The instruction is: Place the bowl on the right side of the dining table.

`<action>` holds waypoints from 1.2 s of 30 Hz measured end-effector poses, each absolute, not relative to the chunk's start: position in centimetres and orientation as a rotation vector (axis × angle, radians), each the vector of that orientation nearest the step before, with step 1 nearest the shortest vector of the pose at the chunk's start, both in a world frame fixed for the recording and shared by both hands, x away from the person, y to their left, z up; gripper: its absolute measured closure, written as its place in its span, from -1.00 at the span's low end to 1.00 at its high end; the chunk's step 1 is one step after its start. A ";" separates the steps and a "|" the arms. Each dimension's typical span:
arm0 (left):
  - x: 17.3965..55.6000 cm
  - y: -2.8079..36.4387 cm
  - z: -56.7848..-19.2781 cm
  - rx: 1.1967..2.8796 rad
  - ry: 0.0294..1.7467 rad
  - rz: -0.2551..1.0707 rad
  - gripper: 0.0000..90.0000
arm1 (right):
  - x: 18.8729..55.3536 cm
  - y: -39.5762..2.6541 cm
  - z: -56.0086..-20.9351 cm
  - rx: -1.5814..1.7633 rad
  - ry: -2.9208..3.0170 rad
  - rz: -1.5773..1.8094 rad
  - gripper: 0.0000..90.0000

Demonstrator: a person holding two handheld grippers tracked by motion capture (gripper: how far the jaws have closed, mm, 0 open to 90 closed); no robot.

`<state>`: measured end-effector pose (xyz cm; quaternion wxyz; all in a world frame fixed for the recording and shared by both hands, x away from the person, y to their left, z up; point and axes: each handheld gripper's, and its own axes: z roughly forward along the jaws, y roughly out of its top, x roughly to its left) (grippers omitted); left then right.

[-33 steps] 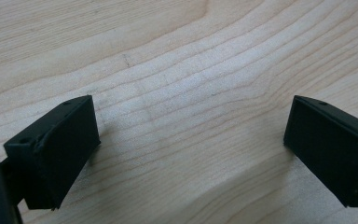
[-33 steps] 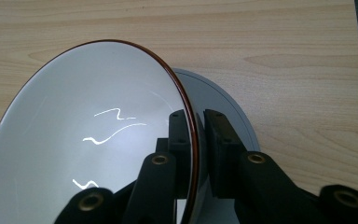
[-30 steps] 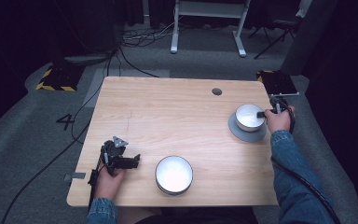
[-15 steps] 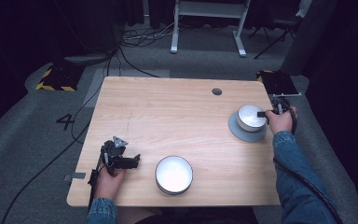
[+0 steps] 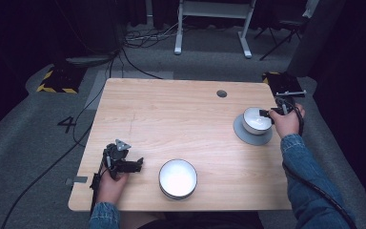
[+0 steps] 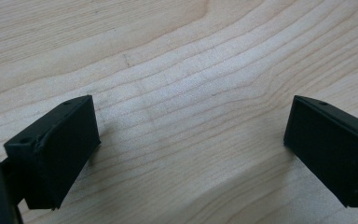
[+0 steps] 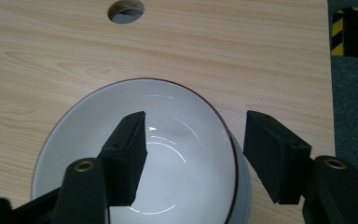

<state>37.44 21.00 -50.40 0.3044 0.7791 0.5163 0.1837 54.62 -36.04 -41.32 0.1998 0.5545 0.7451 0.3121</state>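
A small white bowl [image 5: 255,119] with a dark rim stands on a grey plate [image 5: 248,137] at the table's right side. My right gripper [image 5: 267,113] is at the bowl's right edge. In the right gripper view the bowl [image 7: 168,116] lies below the right gripper [image 7: 191,154], which is open. One jaw is inside the bowl and the other outside, with the rim between them untouched. A larger white bowl [image 5: 177,178] sits near the front edge. My left gripper [image 5: 138,164] rests just left of it. The left gripper [image 6: 191,140] is open wide over bare wood.
The wooden table [image 5: 171,114] has a round cable hole [image 5: 221,93] at the back right, and the hole [image 7: 126,10] lies beyond the small bowl. Grey floor, cables and a black-and-yellow box [image 5: 57,78] surround the table. A dark case [image 5: 283,83] sits off the right corner.
The right hand and gripper have shifted very slightly at the small bowl's edge. The left gripper and the large bowl have not moved.
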 end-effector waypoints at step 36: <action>37.4 21.0 -50.4 2.065 1.368 0.487 -0.93 | 46.3 -30.3 -34.5 1.122 2.444 0.931 -0.28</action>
